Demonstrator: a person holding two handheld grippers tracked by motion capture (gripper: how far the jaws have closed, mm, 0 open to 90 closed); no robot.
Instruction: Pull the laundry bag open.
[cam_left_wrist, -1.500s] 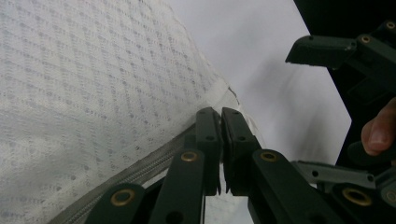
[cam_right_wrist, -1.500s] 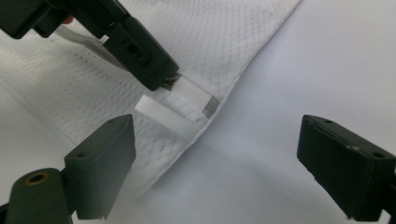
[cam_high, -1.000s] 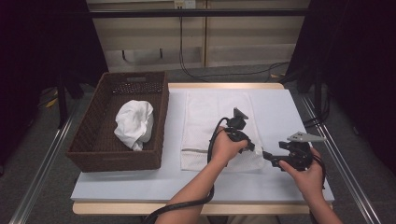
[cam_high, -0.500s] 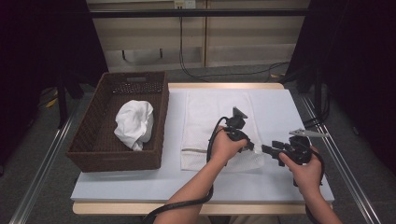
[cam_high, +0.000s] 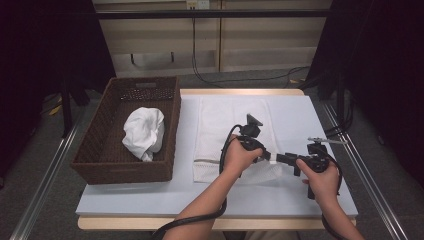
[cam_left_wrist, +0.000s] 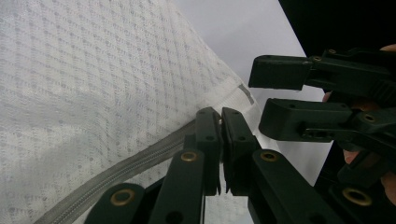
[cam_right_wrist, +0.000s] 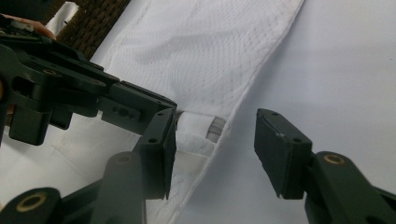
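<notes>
A white towel (cam_high: 227, 130) lies flat on the middle of the table, with a grey band along its near hem (cam_left_wrist: 116, 175). My left gripper (cam_high: 269, 156) is at the towel's near right corner, and in the left gripper view its jaws (cam_left_wrist: 220, 128) are shut on the hem there. My right gripper (cam_high: 282, 159) sits just to the right of it, low over the table. In the right gripper view it (cam_right_wrist: 215, 151) stands open, with the towel's corner (cam_right_wrist: 198, 128) lying between its jaws and the left gripper (cam_right_wrist: 135, 109) close on the left.
A brown wicker basket (cam_high: 102, 150) stands on the table's left side and holds a crumpled white cloth (cam_high: 144, 132). Bare pale table surface (cam_high: 300, 120) lies to the right of the towel. Metal rails run along both sides of the table.
My right gripper has moved left and lower, from the table's right side up to the towel's corner beside the left gripper. The left gripper has stayed put.
</notes>
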